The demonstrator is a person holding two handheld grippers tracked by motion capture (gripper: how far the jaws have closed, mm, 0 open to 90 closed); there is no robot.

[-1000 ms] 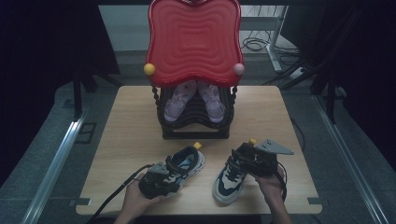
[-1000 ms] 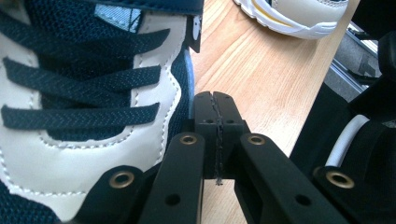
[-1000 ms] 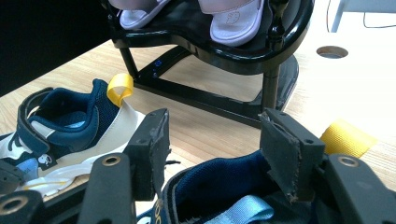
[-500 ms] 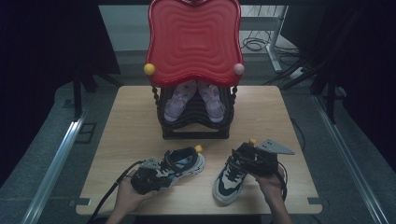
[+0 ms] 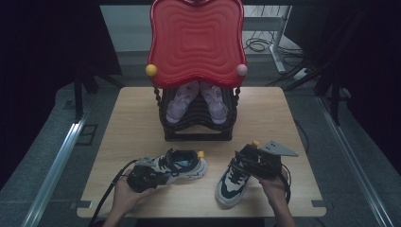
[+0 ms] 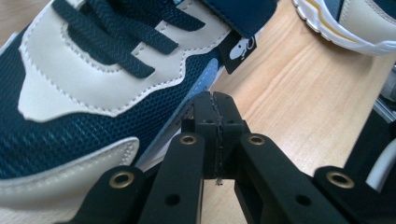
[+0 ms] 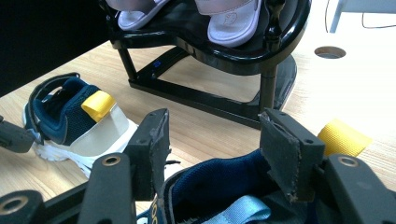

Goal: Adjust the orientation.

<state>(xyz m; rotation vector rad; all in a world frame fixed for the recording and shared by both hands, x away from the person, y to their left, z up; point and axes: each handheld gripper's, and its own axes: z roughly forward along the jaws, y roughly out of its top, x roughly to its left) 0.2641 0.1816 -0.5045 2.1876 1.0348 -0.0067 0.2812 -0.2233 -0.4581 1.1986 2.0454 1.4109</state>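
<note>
Fingers of your left gripper [image 6: 215,122] are pressing shut, empty, beside the left sneaker [image 5: 182,165] in front of the shoe rack [image 5: 197,124], seemingly nudging it. Your right gripper [image 7: 212,154] is spreading wide over the right sneaker [image 5: 234,177] collar, readying a grasp.

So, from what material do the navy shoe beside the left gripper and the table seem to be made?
The shoe looks like navy woven mesh, with a visible fine weave, under smooth matte cream panels, likely synthetic leather, edged with stitching. The table looks like pale wood or a wood-look laminate: straight grain lines, slight sheen. Which of the two, I cannot tell.
</note>
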